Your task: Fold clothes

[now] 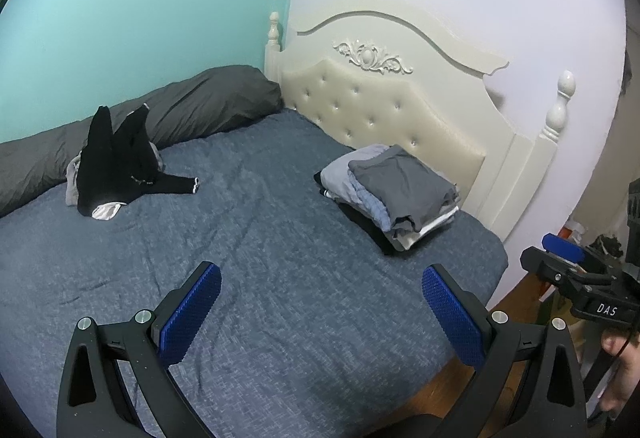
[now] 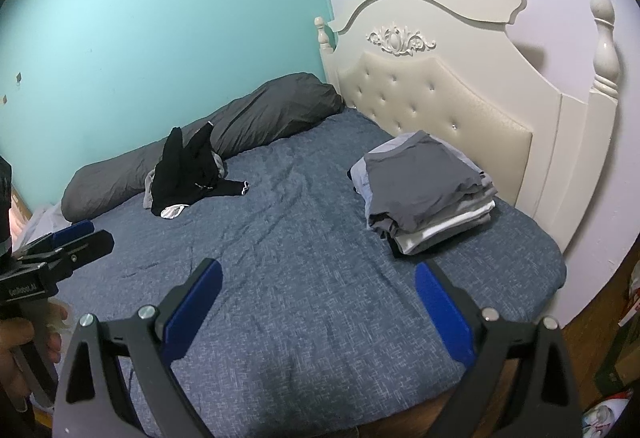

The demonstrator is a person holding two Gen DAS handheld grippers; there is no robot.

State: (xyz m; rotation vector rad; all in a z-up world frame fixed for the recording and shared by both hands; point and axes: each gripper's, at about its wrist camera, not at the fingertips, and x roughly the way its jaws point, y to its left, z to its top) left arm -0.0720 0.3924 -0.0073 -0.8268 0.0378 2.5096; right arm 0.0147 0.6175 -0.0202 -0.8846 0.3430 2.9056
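Left wrist view shows our left tool [image 1: 321, 312] spread wide and empty above the blue bed [image 1: 248, 238], as is our right tool [image 2: 318, 308], with the folded stack of clothes [image 1: 394, 193] centre right by the headboard [image 1: 400, 109] and the unfolded black garment [image 1: 120, 165] centre left.

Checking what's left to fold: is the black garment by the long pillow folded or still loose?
Loose. The black garment lies crumpled in a heap, a sleeve sticking out, unlike the folded stack.
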